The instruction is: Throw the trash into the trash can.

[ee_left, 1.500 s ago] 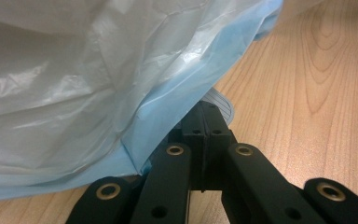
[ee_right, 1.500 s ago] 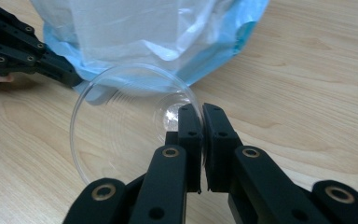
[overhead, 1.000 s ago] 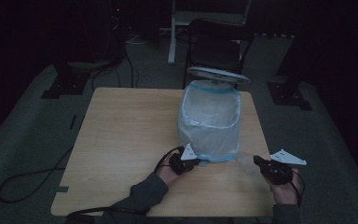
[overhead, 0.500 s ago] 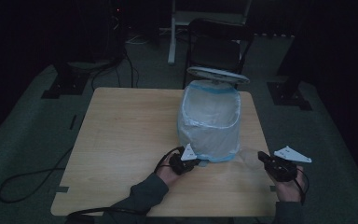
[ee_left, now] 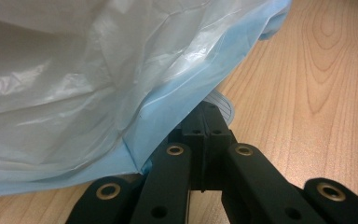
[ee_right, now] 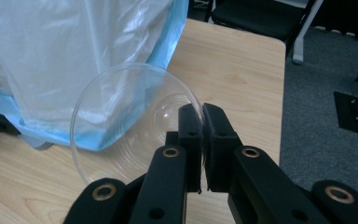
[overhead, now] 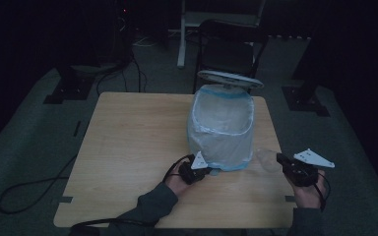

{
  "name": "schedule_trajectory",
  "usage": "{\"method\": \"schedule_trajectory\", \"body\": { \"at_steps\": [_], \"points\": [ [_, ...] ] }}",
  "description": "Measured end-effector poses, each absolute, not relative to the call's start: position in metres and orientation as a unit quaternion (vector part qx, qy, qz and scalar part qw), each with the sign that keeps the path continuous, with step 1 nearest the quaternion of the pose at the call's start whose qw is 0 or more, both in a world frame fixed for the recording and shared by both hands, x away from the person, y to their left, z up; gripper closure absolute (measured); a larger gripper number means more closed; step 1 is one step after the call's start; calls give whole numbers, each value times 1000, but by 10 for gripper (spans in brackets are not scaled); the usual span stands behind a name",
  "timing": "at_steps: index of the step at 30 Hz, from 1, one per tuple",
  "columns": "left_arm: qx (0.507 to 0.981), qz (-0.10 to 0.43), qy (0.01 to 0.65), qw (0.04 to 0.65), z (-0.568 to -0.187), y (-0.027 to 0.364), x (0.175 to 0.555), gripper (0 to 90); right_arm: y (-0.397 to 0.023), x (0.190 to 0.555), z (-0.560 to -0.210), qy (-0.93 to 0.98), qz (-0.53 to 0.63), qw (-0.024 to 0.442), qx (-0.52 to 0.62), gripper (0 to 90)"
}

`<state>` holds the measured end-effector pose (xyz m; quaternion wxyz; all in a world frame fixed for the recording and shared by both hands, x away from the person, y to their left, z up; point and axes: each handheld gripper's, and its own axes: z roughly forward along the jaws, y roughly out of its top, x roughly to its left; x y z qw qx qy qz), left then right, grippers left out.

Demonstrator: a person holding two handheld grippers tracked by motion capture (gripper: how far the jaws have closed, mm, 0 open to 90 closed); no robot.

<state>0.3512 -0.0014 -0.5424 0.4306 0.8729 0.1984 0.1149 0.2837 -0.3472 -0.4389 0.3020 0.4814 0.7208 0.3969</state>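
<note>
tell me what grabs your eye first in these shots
A tall bin lined with a pale blue plastic bag stands on the far right part of the light wooden table, its round lid tipped open behind it. The right tongs, shut, pinch the rim of a clear round plastic cup beside the bin. The left tongs, shut, sit at the bag's lower edge.

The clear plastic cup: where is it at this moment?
The clear plastic cup is pinched by its rim in the right gripper, held on its side just off the bag-lined bin, near the table's right edge in the high view.
</note>
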Motion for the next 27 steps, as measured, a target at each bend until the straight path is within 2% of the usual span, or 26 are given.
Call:
{"method": "schedule_trajectory", "body": {
  "at_steps": [27],
  "points": [
    [873, 115, 198, 430, -542, -1, 352, 900, -346, 291, -408, 709, 410, 330, 470, 870]
  ]
}}
